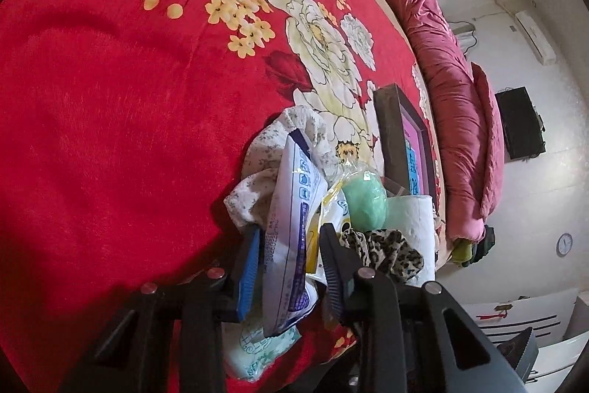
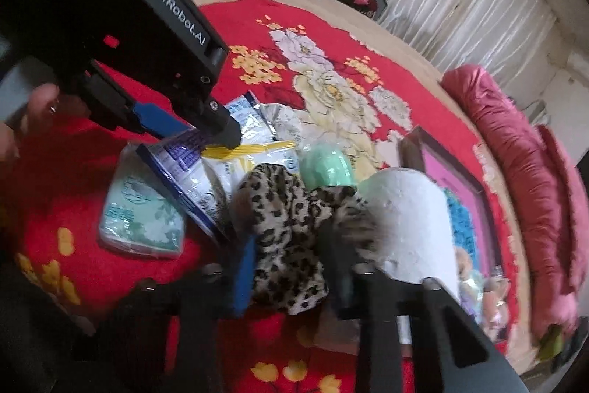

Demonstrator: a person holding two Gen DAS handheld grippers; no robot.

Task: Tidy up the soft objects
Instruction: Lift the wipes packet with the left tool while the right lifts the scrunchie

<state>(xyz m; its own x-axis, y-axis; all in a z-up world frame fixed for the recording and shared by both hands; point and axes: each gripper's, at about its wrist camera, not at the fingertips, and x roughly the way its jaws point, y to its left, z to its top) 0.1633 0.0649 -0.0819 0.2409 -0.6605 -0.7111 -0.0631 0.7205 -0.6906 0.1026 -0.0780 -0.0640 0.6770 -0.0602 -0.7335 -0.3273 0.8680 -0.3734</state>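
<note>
In the left wrist view, the left gripper point(image 1: 291, 245) is partly closed. Between its blue pad and its black pad stands a white pouch point(image 1: 291, 220) with blue print, and both pads press on its sides. Behind the pouch lies a pale floral cloth point(image 1: 257, 168), crumpled on the red blanket point(image 1: 110, 98). To the right of the pouch there is a yellow-and-white packet point(image 1: 331, 209), then a green ball point(image 1: 366, 205) in clear wrap, and a white paper roll point(image 1: 412, 220). A leopard cloth point(image 1: 390, 249) lies in front of the roll. Under the gripper a green tissue pack point(image 1: 257, 352) rests on the blanket. A framed picture point(image 1: 405, 139) lies further back, and a pink quilt point(image 1: 460, 98) runs along the bed edge.

In the right wrist view, the right gripper point(image 2: 291, 267) is nearly closed on the leopard cloth point(image 2: 287, 223); the cloth fills the gap between the pads, though this part is blurred. The roll point(image 2: 412, 216) touches the cloth on the right, and the ball point(image 2: 327, 168) sits just behind it. The left gripper point(image 2: 206, 135) comes in from the upper left and holds the pouch point(image 2: 191, 179) by its top edge. The tissue pack point(image 2: 141, 216) lies on the blanket point(image 2: 239, 24), left of the pouch. A hand point(image 2: 36, 109) shows at the left edge.
</note>
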